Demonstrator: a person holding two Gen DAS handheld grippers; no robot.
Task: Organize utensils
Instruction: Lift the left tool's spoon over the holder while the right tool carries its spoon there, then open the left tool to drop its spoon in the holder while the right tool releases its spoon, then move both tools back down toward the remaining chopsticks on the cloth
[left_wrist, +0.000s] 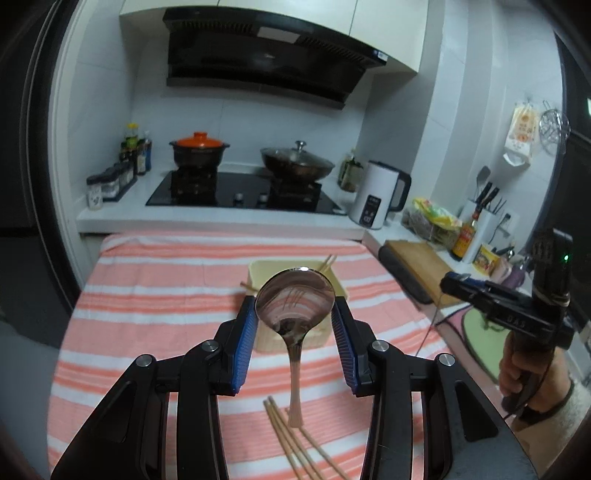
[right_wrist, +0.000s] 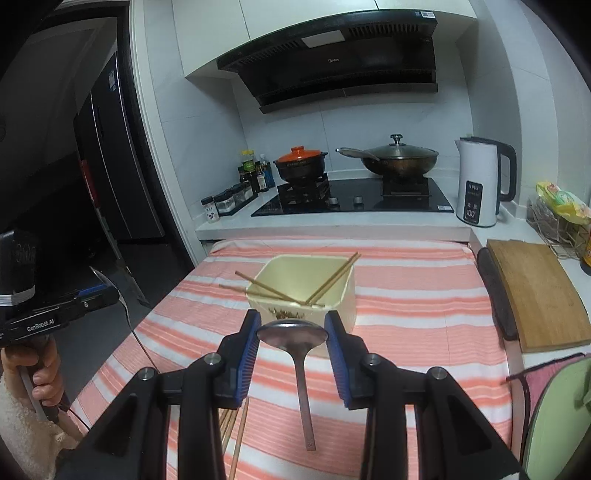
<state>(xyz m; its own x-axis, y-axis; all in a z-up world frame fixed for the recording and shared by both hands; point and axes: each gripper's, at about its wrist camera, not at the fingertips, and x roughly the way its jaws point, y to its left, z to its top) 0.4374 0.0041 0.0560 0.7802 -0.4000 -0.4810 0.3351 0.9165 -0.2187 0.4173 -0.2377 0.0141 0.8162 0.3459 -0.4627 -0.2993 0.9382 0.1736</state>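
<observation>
In the left wrist view my left gripper (left_wrist: 295, 308) is shut on the bowl of a metal spoon (left_wrist: 295, 295), whose handle hangs down over the striped cloth. My right gripper (right_wrist: 292, 325) is shut on the bowl of a second metal spoon (right_wrist: 301, 369) in the same way. Just beyond both stands a cream container (right_wrist: 345, 295) with wooden chopsticks (right_wrist: 332, 277) leaning across its rim. More chopsticks (left_wrist: 291, 443) lie on the cloth below the grippers. Each gripper also shows at the edge of the other's view, held by a hand (left_wrist: 517, 369).
A pink and white striped cloth (right_wrist: 406, 314) covers the table. Behind it is a counter with a stove, an orange-lidded pot (right_wrist: 300, 162), a lidded wok (right_wrist: 399, 158) and a white kettle (right_wrist: 480, 181). A wooden cutting board (right_wrist: 535, 291) lies at the right.
</observation>
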